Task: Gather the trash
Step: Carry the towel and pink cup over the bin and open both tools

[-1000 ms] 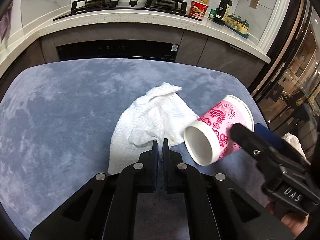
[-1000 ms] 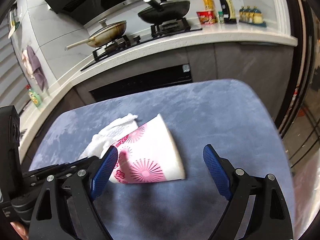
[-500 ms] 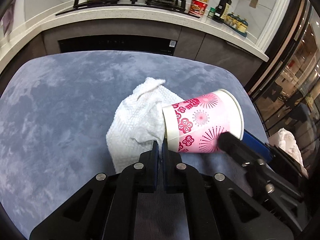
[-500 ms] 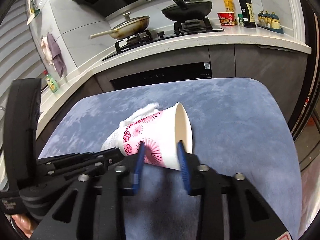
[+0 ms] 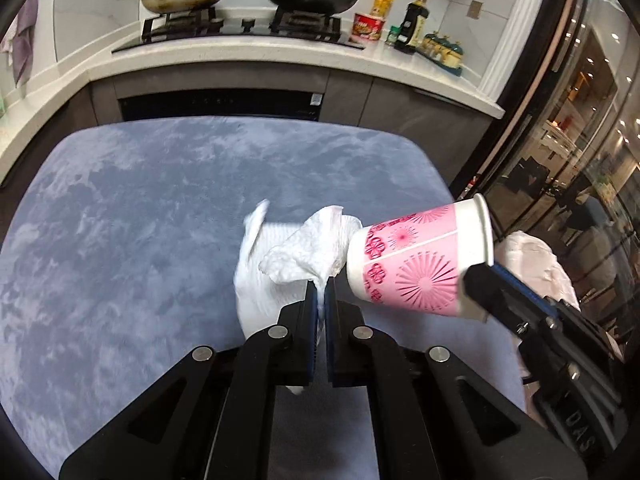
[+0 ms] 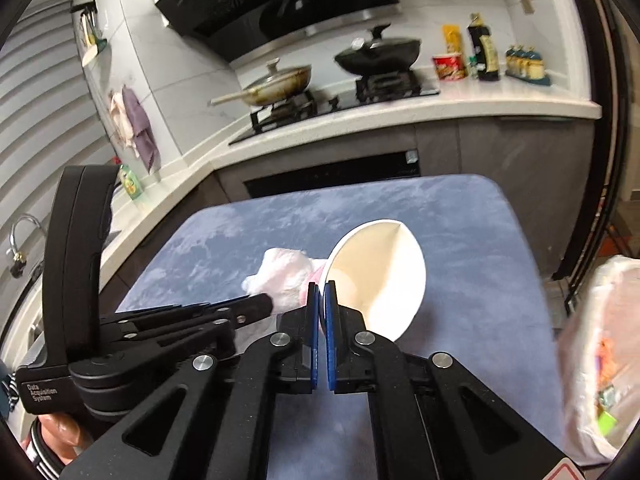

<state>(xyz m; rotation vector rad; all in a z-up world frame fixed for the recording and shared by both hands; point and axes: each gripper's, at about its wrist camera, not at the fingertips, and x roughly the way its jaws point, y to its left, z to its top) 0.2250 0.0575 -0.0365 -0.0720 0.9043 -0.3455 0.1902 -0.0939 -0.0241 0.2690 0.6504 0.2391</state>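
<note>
- The table [image 5: 132, 216], covered in a blue-grey cloth, is filling most of both views, with the kitchen counter [image 5: 256, 54] running behind it.
- A bag [image 6: 600, 356], pale and translucent with coloured scraps showing through it, is sitting off the table's right edge, just beside the right gripper.
- The cup [image 5: 420, 258], pink with flower prints, is hanging tipped on its side above the cloth, its base pointing toward the tissue and its mouth toward the right.
- In the right wrist view the cup's [image 6: 380, 276] white inside is facing the camera, with its rim wall passing between the blue pads.
- The tissue [image 5: 288, 264], white and crumpled, is bunching up over the table just in front of the left gripper, touching the cup's base.
- The left gripper [image 5: 320, 294] is pinching a fold of the tissue, its jaws almost together with white paper showing in the slit between them.
- The right gripper [image 6: 321, 294] is clamping the cup's rim, jaws nearly closed on the thin wall, so the cup is sticking out ahead and to the right of it.
</note>
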